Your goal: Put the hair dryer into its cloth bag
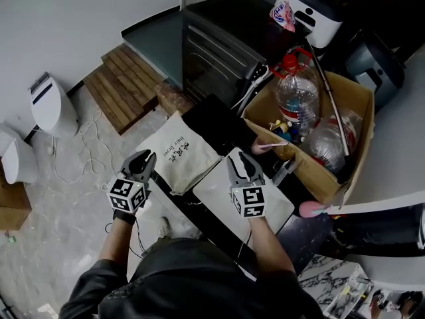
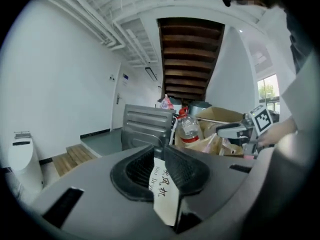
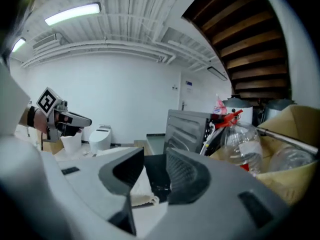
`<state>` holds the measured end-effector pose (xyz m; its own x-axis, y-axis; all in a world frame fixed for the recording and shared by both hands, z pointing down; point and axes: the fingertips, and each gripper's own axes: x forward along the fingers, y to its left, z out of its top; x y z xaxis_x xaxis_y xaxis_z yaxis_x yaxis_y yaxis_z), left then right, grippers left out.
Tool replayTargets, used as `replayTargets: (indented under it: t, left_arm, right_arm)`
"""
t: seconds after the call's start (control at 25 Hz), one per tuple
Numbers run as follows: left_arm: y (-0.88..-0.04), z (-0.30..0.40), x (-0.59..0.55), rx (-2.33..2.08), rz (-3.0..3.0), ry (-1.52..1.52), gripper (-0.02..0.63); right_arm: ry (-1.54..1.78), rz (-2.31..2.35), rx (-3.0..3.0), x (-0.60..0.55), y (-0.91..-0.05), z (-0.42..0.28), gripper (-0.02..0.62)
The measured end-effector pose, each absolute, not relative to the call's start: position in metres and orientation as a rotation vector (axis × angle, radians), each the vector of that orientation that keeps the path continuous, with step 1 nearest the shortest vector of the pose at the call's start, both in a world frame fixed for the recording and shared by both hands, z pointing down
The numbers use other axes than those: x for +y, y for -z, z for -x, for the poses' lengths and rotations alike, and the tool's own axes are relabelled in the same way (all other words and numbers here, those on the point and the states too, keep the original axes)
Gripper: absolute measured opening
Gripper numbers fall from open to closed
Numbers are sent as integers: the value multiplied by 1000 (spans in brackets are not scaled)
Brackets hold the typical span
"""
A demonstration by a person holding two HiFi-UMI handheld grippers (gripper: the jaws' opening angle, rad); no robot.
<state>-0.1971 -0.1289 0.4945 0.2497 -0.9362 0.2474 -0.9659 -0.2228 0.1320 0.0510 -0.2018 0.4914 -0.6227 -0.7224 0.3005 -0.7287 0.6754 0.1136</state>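
Cloth bag (image 2: 164, 194) edge clenched in left tool (image 2: 161, 164), likely to spread its mouth; right tool (image 3: 155, 174) beside it is released.

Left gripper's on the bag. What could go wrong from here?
The left gripper pinches only a thin fold of the bag; it could slip free. The right gripper has the bag's edge and something dark between its jaws, grip unclear, so the mouth may not open evenly.
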Motion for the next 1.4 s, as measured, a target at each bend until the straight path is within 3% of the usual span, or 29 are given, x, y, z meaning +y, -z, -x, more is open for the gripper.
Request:
replayTargets:
  t: [0.12, 0.32, 1.4]
  left_arm:
    - [-469, 220, -121, -1889, -2244, -104, 22]
    - [-444, 238, -107, -2010, -2235, -74, 3]
    - [-437, 247, -93, -2042, -2229, -75, 3]
  right_arm:
    - [22, -1217, -2604, -195, -467, -58, 115]
    - [97, -1340, -2624, -184, -439, -71, 2]
    - [102, -1354, -2648, -171, -427, -69, 0]
